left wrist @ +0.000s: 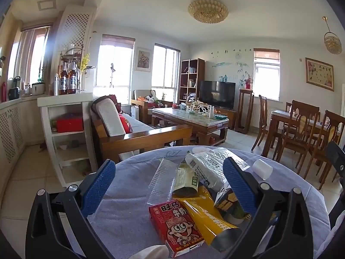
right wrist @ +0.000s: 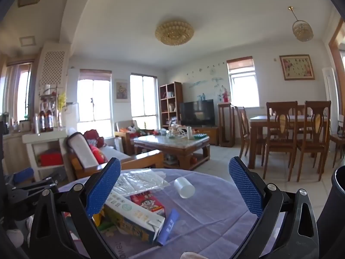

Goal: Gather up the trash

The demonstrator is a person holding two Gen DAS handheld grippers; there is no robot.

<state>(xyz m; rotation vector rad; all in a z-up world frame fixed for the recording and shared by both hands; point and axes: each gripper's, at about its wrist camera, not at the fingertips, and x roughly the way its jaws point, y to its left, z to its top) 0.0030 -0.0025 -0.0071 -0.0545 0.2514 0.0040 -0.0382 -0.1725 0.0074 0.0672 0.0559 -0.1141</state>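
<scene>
Right now your left gripper (left wrist: 170, 185) is spread wide over the trash pile, holding nothing. Its left finger (left wrist: 98, 186) hangs over the near-left edge of the round table (left wrist: 129, 194), clear of everything. The right finger (left wrist: 239, 185) stands in front of a green-and-yellow carton (left wrist: 226, 202); can't tell if it touches.

Between those fingers, near to far: red milk box (left wrist: 175, 226) at the near edge, yellow pouch (left wrist: 207, 218) just beside it on the right w/ its torn end toward you, green wrapper (left wrist: 185, 179) behind, clear tray (left wrist: 160, 181) to the left, silver bag (left wrist: 212, 168) farthest. They overlap, so the lower pieces are partly hidden. A white cup (left wrist: 262, 168) lies on its side toward the table's right edge, apart from the pile.

Your right gripper (right wrist: 174, 186) is also wide open, empty. Its left finger (right wrist: 103, 188) stands in front of the carton (right wrist: 133, 218); contact unclear. The right finger (right wrist: 245, 185) is over bare cloth. A blue strip (right wrist: 169, 226) lies against the carton's near end. Milk box (right wrist: 148, 200) sits behind the carton, clear plastic (right wrist: 140, 180) beyond it, cup (right wrist: 184, 187) in the mid-table, on its side.

A dark bin (right wrist: 334, 211) shows at the right border, cut off; its inside isn't visible. Your hands are mostly out of frame.
</scene>
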